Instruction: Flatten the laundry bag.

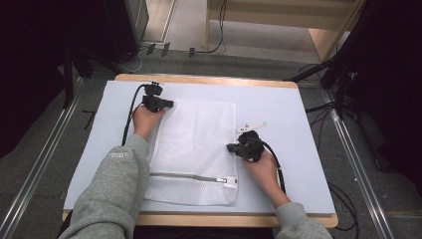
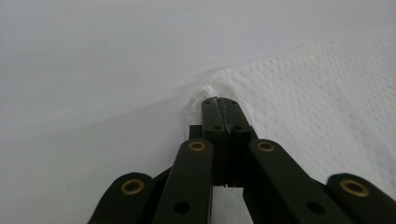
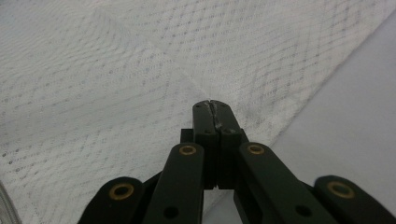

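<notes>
A white mesh laundry bag (image 1: 194,144) lies flat on the white table top (image 1: 278,99), with its zipper (image 1: 191,177) near the front edge. My left gripper (image 1: 170,104) is at the bag's far left corner. In the left gripper view its jaws (image 2: 218,100) are shut, and the bag's corner (image 2: 317,93) bunches up around the tips. My right gripper (image 1: 230,147) is at the bag's right edge. In the right gripper view its jaws (image 3: 212,103) are shut over the mesh (image 3: 116,70), and a crease runs up to the tips.
A small white strip (image 1: 251,125) lies on the table just beyond the right gripper. The wooden table edge (image 1: 209,78) borders the far side. Dark stands (image 1: 343,74) and cables (image 1: 343,194) are on the floor to the right.
</notes>
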A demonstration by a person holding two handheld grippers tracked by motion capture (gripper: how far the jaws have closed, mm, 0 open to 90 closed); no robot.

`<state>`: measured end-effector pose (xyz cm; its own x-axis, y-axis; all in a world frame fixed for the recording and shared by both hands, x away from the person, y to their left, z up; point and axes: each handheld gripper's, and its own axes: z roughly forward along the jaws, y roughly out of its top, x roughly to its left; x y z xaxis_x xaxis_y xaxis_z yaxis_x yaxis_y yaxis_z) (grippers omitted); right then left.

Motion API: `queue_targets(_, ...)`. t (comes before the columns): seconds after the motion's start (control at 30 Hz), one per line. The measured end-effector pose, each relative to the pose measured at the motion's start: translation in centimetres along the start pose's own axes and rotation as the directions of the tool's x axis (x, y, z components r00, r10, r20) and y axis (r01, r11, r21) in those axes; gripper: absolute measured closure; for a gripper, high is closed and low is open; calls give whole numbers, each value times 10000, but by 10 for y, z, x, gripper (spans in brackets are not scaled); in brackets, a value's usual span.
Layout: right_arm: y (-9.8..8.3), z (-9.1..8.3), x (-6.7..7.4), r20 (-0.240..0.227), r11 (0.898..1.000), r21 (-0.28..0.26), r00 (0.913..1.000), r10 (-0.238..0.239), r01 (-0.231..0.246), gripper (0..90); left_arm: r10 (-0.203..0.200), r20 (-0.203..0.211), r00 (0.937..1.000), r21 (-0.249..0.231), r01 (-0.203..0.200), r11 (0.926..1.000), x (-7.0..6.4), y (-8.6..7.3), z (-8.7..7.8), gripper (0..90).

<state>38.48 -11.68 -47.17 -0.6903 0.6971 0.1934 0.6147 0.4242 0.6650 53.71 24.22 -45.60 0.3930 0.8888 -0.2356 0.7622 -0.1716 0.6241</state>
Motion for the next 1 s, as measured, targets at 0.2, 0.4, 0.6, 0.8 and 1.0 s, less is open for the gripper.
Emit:
queue_targets(0.2,0,0,0,1,10000,8,10000,22,-22,900,-592,475,9971,-474,615,9970,7,2,-6,855)
queue_targets(0.4,0,0,0,-19,10000,5,10000,46,-46,900,-403,112,9991,-354,407,9985,4,6,-1,673)
queue_targets(0.6,0,0,0,-30,10000,-26,10000,-13,12,900,-40,-361,9993,-107,36,9999,7,4,0,775)
queue_targets(0.8,0,0,0,-17,10000,-8,10000,13,-13,900,-157,72,9999,-146,158,9998,9,3,-1,702)
queue_targets(1.0,0,1,0,-11,10000,-22,10000,33,-33,900,70,-45,10000,-301,-72,9995,7,-2,1,899)
